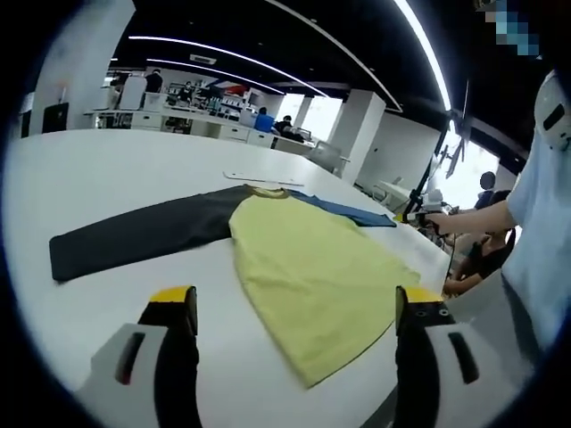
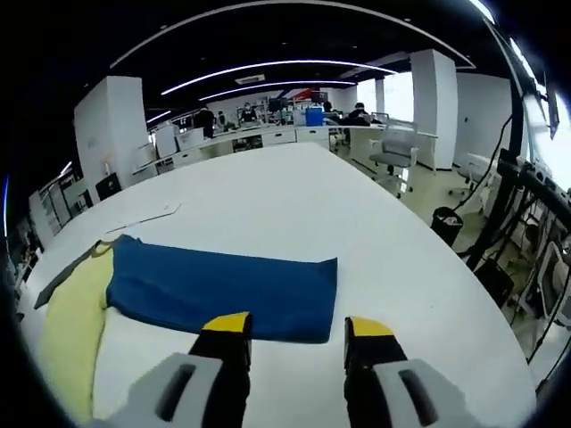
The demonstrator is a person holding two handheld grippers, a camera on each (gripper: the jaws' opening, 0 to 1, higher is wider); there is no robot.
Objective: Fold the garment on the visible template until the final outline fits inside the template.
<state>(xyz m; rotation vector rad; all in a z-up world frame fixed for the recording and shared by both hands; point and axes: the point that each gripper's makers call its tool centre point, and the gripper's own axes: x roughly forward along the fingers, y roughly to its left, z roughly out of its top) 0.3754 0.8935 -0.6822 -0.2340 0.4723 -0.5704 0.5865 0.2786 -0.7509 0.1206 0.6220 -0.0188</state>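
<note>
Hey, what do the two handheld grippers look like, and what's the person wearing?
Both the left gripper and right gripper have black jaws with yellow tips, mounted on light grey bodies with dark slots. The person's sleeve is short and pale blue.

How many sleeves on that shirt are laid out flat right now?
2: the dark sleeve stretches out from the yellow body; the blue sleeve lies opposite, just beyond the right gripper.

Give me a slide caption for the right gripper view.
Open right gripper poised at the blue sleeve of a yellow shirt spread flat on a white table.
</note>
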